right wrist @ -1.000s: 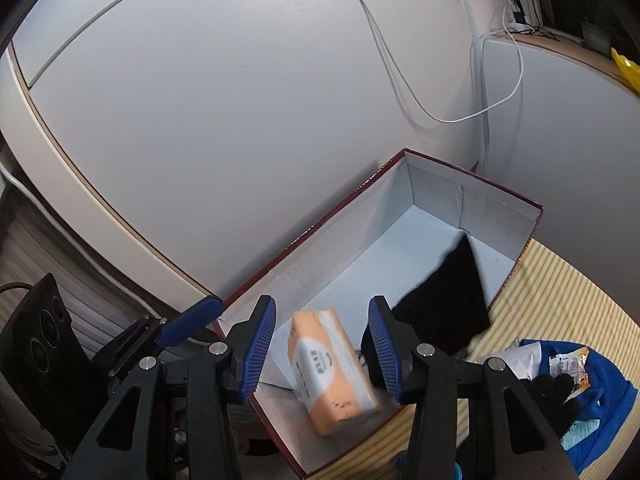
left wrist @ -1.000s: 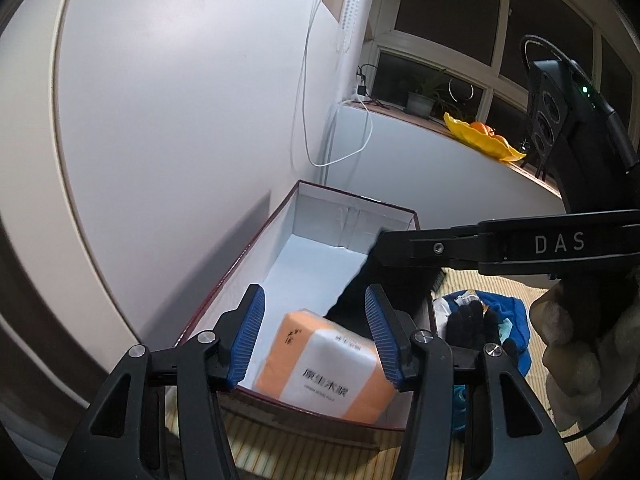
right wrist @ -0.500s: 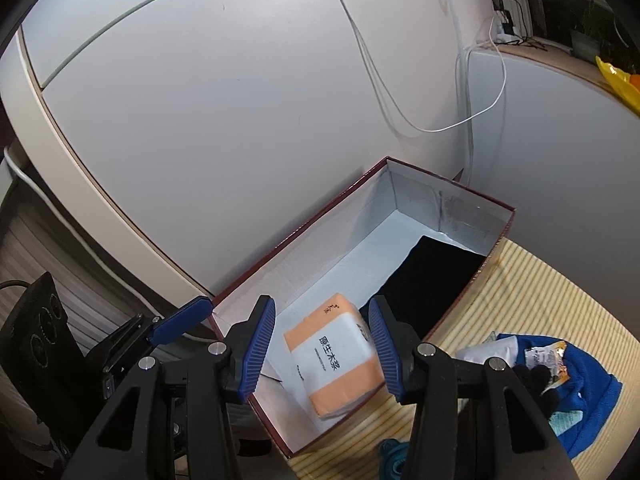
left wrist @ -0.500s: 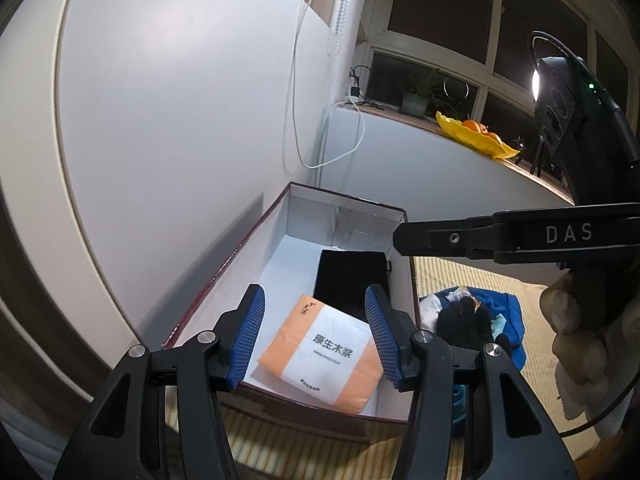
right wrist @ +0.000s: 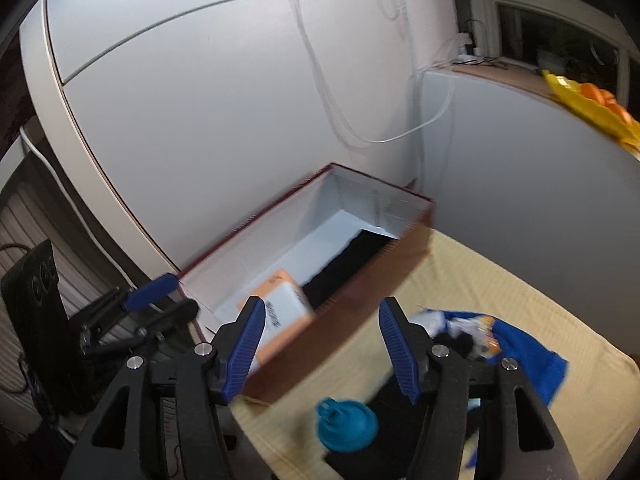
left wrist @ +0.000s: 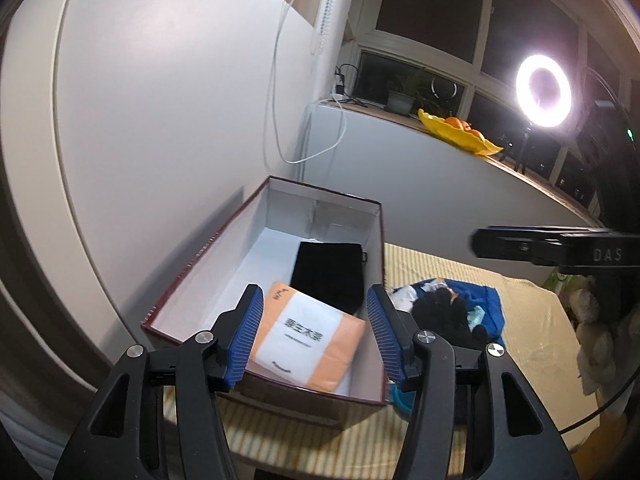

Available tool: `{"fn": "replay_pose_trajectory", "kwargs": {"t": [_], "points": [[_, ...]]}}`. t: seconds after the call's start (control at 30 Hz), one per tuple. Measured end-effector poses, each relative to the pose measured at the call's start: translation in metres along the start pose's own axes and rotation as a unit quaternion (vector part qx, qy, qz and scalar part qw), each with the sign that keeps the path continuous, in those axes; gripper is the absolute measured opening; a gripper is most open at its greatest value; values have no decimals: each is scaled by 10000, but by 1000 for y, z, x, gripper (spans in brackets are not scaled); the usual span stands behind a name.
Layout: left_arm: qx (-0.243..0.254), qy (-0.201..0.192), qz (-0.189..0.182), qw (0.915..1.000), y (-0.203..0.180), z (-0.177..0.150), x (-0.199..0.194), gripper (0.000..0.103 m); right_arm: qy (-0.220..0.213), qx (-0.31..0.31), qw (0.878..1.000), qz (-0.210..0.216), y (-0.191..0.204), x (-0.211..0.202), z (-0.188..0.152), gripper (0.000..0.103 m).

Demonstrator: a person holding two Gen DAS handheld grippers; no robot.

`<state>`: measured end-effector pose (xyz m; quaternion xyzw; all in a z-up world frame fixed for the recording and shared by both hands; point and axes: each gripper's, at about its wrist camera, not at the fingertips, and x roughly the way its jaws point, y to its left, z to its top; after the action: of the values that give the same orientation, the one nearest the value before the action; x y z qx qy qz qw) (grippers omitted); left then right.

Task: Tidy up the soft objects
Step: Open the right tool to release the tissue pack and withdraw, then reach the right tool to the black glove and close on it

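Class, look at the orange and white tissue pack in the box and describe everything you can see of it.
The tissue pack is a soft, flat plastic-wrapped packet, orange with a white panel bearing dark printed characters. It lies tilted at the near end of the red-rimmed box, partly resting against the near wall. Its far corner touches or overlaps the folded black cloth. Nothing grips it.

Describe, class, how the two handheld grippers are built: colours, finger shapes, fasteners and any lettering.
The left gripper and right gripper match: black angular frames, round silver bolts, two blue ribbed pads each. The right one's side bar reads "DAS".
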<state>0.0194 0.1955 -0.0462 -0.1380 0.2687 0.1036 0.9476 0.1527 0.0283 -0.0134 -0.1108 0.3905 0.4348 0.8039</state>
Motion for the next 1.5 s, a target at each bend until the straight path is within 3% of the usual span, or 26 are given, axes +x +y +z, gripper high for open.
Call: {"fn": "replay_pose_trajectory", "kwargs": {"t": [0.13,0.23,0.43,0.8,0.97,1.17,1.37,1.5], "points": [[29,53,-183,9998,-10,-5,-3,54,-131,190,9995,-227,-28,-27,-20,58],[83,101,-339,9993,-22,-10,-4,61,-187,428,9983,-352,-53,-45,-35,58],[353,236,-530,9977,-53,-25,1,61,-213,720,9941,-777,-95,-66,-63,59],[658,612,-804,9927,-91,-60,7,61,23,1504,9852,-826,-154,-67,-104,61],[540,796,-933,9910,-94,-72,11,61,196,1722,9837,-487,-158,-54,-115,61],[735,1051,-968,9870,-105,-90,21,61,531,1758,9830,-93,-144,-26,-132,61],[810,1121,-849,9867,-108,-97,31,61,717,1699,9828,116,-126,-5,-144,61],[791,1199,-977,9848,-111,-101,35,61,887,1694,9813,198,-118,9,-148,61]]}}
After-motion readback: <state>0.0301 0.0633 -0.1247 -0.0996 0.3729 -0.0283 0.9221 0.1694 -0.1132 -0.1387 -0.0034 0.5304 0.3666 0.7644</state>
